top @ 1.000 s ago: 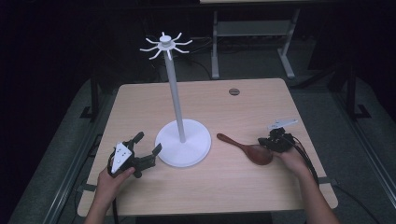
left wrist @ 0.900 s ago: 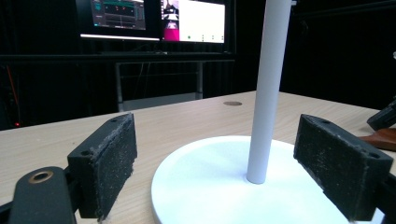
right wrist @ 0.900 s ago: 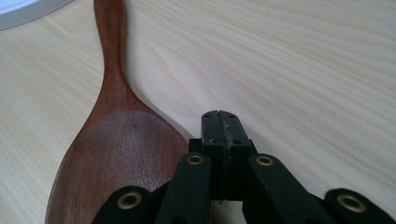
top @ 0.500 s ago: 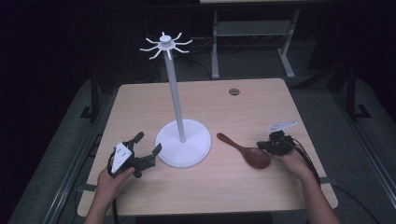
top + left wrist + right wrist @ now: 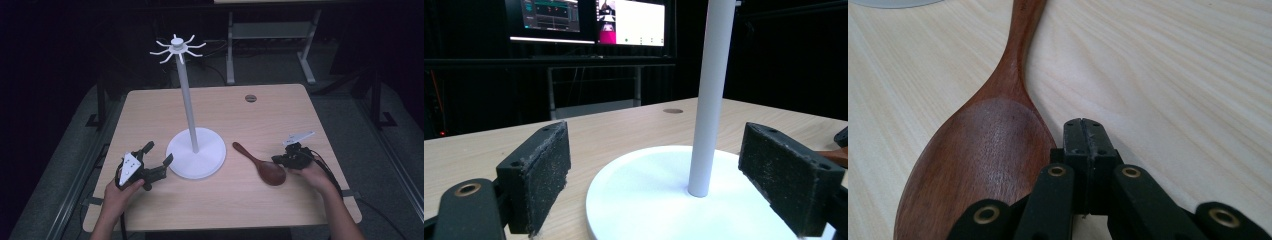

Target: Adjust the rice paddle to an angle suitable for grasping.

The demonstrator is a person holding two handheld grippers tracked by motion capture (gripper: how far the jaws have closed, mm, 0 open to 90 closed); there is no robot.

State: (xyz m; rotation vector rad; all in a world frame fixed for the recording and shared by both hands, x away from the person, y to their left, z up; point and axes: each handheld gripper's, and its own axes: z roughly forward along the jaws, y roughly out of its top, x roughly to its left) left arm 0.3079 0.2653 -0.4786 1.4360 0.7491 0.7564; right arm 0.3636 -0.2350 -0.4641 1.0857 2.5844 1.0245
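Note:
A dark wooden spoon (image 5: pixel 265 167) lies flat on the table, its handle pointing at the white stand's round base (image 5: pixel 196 152). My right gripper (image 5: pixel 276 160) rests low at the right edge of the spoon's bowl. In the right gripper view its jaws (image 5: pixel 1083 132) are pressed together with nothing between them, right beside the spoon's bowl (image 5: pixel 983 160). My left gripper (image 5: pixel 160 152) is open just left of the base. In the left gripper view the stand's pole (image 5: pixel 709 100) rises beyond the gap between the two pads (image 5: pixel 541 180). Hooks ring the stand's top (image 5: pixel 176 47).
A round cable hole (image 5: pixel 250 98) sits near the table's far edge. A metal frame (image 5: pixel 270 35) stands on the floor behind the table. Lit monitors (image 5: pixel 589 20) hang in the dark beyond. Bare tabletop (image 5: pixel 225 210) lies along the near edge between my hands.
My right gripper has edged slightly nearer and to the left along the spoon's bowl, and the bowl seems to have shifted a little with it. The left gripper has stayed put.

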